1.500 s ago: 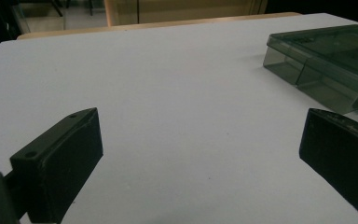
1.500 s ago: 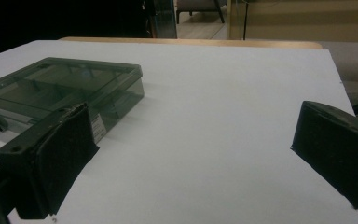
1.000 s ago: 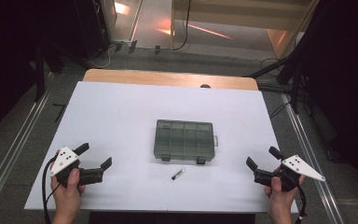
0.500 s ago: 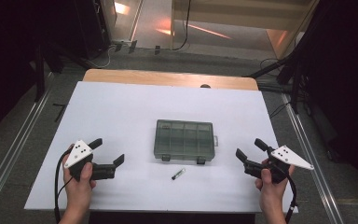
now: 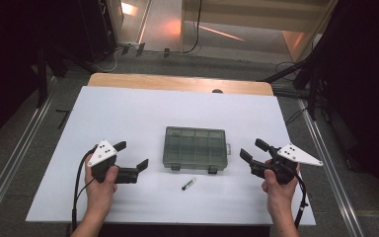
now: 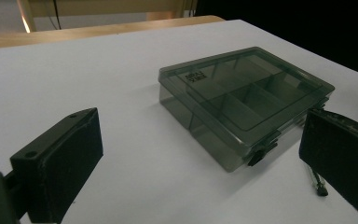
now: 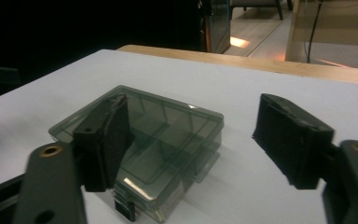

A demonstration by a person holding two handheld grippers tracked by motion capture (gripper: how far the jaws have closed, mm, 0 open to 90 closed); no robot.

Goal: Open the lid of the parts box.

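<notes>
The left gripper (image 5: 132, 159) and right gripper (image 5: 250, 150) are flanking the smoky translucent plastic compartment box (image 5: 195, 148) in the high view, both with jaws apart and nothing between them; the right one's jaws have just been closing partway. They are probably lining up to grasp the box from either side. The box is sitting mid-table on the white tabletop (image 5: 128, 108), with a small dark cylindrical pin (image 5: 189, 184) lying just in front of it.

In the left gripper view, the box (image 6: 242, 100) is lying shut, dividers showing through the lid, latches on its near edge.

In the right gripper view, the box (image 7: 168, 135) is sitting ahead of the empty jaws.
</notes>
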